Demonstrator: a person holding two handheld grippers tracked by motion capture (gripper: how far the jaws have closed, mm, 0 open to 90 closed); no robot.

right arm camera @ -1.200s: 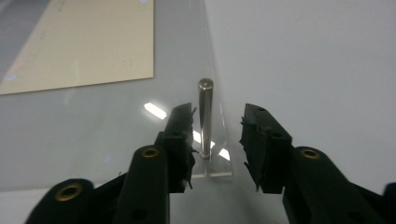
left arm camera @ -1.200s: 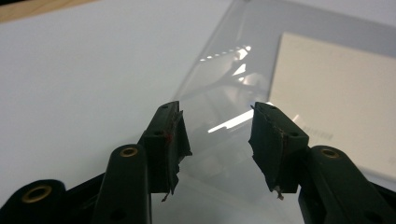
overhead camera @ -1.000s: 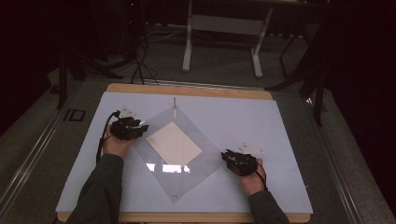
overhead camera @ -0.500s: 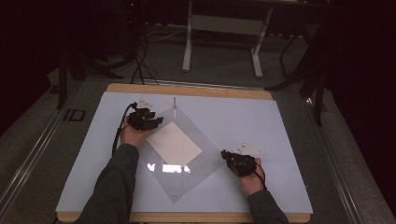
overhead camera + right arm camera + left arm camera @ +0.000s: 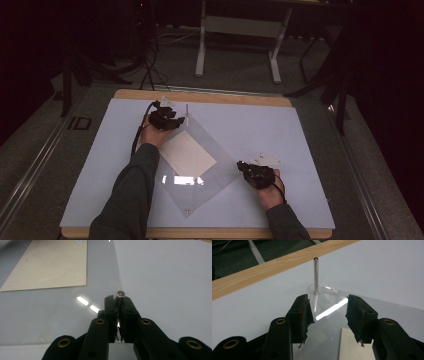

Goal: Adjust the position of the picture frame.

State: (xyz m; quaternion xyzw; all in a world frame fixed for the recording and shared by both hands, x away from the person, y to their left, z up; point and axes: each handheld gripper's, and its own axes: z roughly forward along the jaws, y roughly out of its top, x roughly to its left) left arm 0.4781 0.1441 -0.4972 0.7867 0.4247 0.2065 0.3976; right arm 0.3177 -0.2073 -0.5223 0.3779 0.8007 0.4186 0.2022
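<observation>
My right gripper (image 5: 119, 305) clamps a metal pin (image 5: 120, 294) on the clear sheet (image 5: 210, 150); my left gripper (image 5: 328, 306), jaws just widening, faces another pin (image 5: 315, 275).

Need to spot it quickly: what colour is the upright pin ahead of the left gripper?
Shiny silver metal pin, clearest in the left gripper view.

The high view hangs above the person's side, facing forward and down over the whole surface (image 5: 300, 150) to the dark floor beyond. The left gripper view sits low and close, facing the far wooden edge past an upright metal pin (image 5: 315, 275). The right gripper view skims a clear sheet (image 5: 50, 315), which all three views share.
</observation>
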